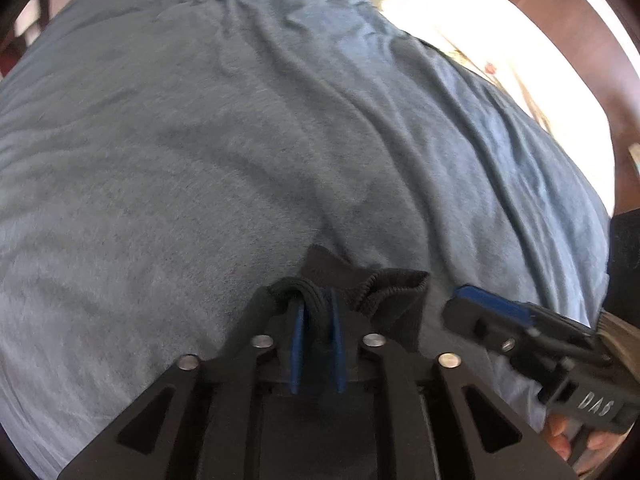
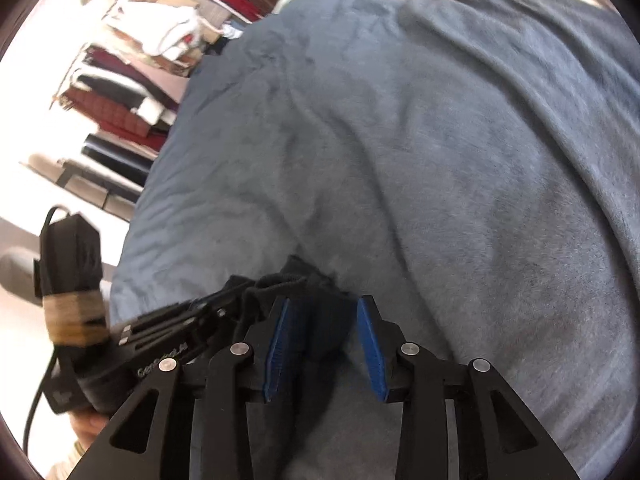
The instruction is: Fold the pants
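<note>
A grey-blue blanket, soft and heavily creased, covers the bed and fills nearly the whole of both wrist views. Along its far right edge in the left wrist view, a cream sheet with a floral print shows beneath it, with dark wood beyond. In the right wrist view, a stack of folded textiles in red, white and black stands off the bed's left side.

The black pants lie bunched on the blanket at the near edge, directly in front of both grippers, a ribbed hem edge showing.

The left gripper has its blue pads standing narrowly apart with a fold of the black fabric between them; the pads appear to press on the cloth, though the exact contact is hard to read. From the right wrist view its black body reaches in from the left to the same bunch of fabric.

The right gripper stands noticeably wider, its jaws parted. Black fabric sits between the blue pads close against the left one, while the right pad stands clear of it. In the left wrist view this gripper lies just right of the pants, a person's fingers visible on its handle.
</note>
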A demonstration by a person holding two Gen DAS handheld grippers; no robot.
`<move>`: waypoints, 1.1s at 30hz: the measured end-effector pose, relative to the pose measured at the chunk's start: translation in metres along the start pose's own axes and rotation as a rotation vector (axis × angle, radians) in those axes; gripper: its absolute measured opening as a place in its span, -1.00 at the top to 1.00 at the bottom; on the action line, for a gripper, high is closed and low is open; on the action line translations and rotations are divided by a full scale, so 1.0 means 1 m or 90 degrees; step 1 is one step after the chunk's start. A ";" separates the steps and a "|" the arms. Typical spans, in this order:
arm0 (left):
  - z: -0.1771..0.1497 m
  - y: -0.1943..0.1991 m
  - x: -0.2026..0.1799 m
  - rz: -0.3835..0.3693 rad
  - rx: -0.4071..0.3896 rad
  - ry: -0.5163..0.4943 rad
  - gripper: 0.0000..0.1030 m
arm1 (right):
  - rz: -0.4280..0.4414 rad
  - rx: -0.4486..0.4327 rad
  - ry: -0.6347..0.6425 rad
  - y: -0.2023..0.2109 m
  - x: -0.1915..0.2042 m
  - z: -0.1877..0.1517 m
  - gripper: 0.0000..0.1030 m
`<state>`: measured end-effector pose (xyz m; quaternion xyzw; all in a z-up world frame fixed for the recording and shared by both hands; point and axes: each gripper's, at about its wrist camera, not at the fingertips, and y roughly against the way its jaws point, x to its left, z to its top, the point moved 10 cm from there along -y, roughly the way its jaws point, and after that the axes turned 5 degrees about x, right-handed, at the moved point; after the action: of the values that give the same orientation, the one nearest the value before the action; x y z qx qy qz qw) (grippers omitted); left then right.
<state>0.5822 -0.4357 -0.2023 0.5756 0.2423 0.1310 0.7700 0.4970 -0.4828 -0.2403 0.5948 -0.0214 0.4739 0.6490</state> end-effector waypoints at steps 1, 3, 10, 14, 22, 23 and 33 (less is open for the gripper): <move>0.003 0.006 -0.001 -0.004 -0.004 -0.009 0.32 | 0.006 -0.002 0.010 0.001 0.006 -0.003 0.30; 0.012 0.018 0.001 0.012 -0.030 -0.025 -0.51 | 0.004 -0.007 0.017 0.000 0.012 -0.006 0.30; 0.021 0.027 0.026 0.041 -0.026 -0.043 -0.54 | 0.010 0.012 0.000 -0.014 0.012 -0.011 0.30; 0.003 0.003 0.035 0.019 0.024 -0.037 -0.23 | 0.006 0.009 0.005 -0.016 0.012 -0.010 0.30; -0.004 -0.033 0.031 -0.070 0.065 0.013 0.15 | 0.011 0.032 -0.006 -0.031 0.010 -0.013 0.31; -0.004 -0.034 0.028 -0.080 0.068 0.014 0.36 | 0.011 0.032 -0.004 -0.032 0.011 -0.013 0.33; 0.004 -0.001 0.002 -0.096 0.016 -0.037 0.67 | 0.019 -0.001 0.003 -0.012 0.016 -0.010 0.82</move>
<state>0.5862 -0.4383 -0.2032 0.5691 0.2642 0.0529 0.7768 0.5083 -0.4637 -0.2425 0.5928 -0.0288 0.4849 0.6423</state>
